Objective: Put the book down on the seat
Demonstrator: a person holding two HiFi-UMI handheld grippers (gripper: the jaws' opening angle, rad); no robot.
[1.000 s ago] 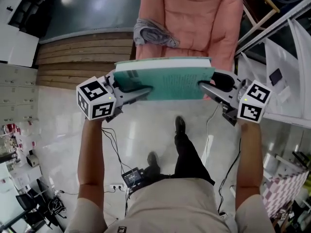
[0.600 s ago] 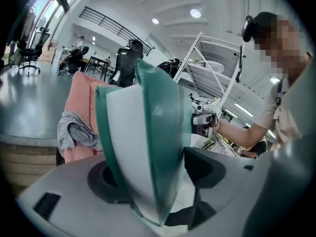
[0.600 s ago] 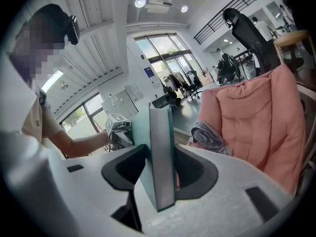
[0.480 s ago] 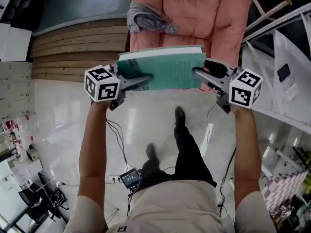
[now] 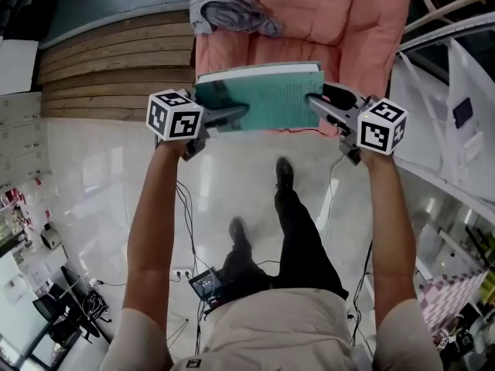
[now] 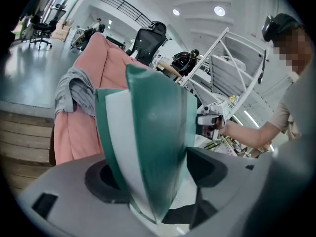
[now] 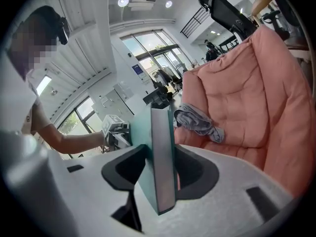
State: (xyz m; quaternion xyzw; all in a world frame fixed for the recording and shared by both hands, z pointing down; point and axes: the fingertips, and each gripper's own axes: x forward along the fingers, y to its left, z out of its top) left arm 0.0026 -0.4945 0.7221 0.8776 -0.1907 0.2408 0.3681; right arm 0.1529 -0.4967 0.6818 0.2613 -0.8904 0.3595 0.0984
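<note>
Pink cushioned seat (image 5: 309, 22); wooden platform (image 5: 116, 60); glossy floor (image 5: 100, 176)

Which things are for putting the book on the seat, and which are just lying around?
For the job: book; pink seat; left gripper, its jaws just been opening wider, book between them; right gripper, gripping the book.

Just lying about: grey cloth on the seat; wooden boards; black box on the floor.
</note>
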